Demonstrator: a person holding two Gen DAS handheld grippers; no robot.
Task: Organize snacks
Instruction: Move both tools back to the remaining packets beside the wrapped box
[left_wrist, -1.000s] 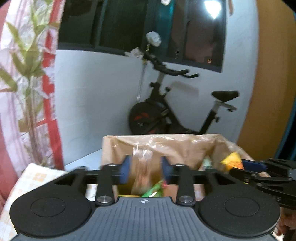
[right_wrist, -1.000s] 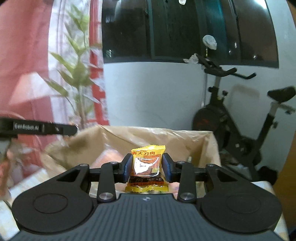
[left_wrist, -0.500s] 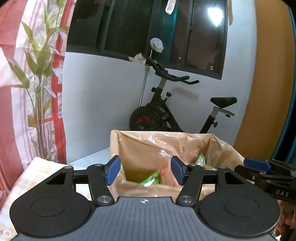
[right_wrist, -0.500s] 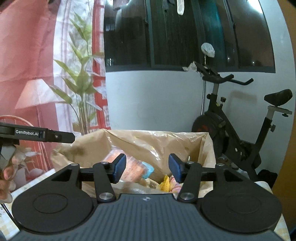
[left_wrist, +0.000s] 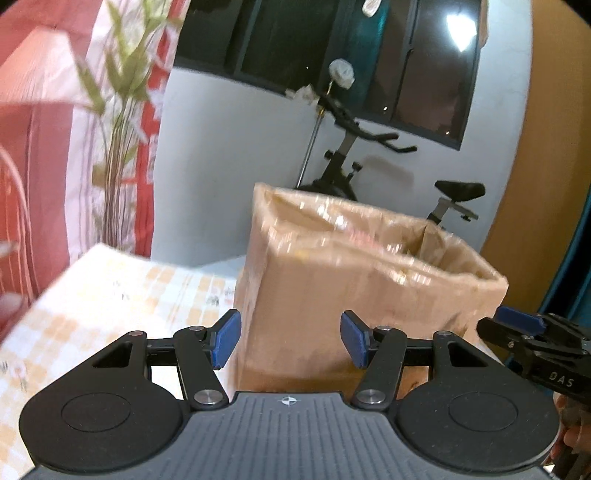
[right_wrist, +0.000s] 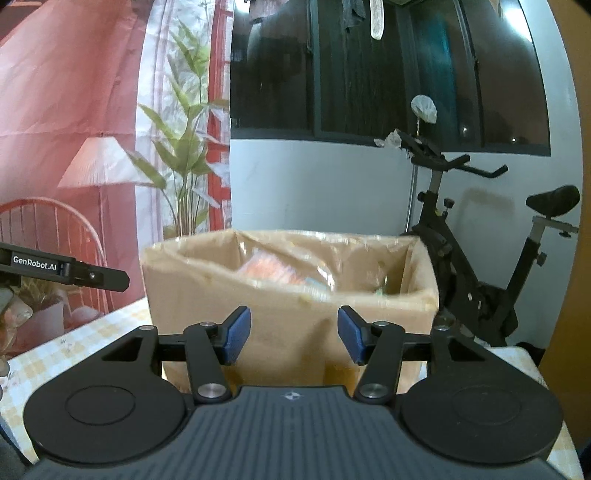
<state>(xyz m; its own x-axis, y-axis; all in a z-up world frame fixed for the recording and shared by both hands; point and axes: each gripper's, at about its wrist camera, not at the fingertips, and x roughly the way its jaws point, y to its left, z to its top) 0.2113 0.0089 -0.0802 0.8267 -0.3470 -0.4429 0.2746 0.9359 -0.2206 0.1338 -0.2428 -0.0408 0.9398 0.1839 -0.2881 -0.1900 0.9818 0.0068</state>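
A brown cardboard box (left_wrist: 354, 280) with a clear plastic liner stands on the checked tablecloth; it also shows in the right wrist view (right_wrist: 288, 306). Blurred snack packets (right_wrist: 280, 273) lie inside it. My left gripper (left_wrist: 290, 341) is open and empty, in front of the box's near wall. My right gripper (right_wrist: 291, 336) is open and empty, also in front of the box and below its rim. The right gripper's fingertip (left_wrist: 517, 321) shows at the right of the left wrist view; the left gripper's arm (right_wrist: 66, 271) shows at the left of the right wrist view.
The table with a yellow-checked cloth (left_wrist: 110, 295) extends left of the box. An exercise bike (right_wrist: 480, 258) stands behind the box by the white wall. A curtain and a plant (right_wrist: 184, 166) are at the back left, with a red chair (right_wrist: 48, 229).
A second ago both grippers were shut on snack packets above the box. They opened, the packets dropped in, and both grippers have pulled back and down below the rim.
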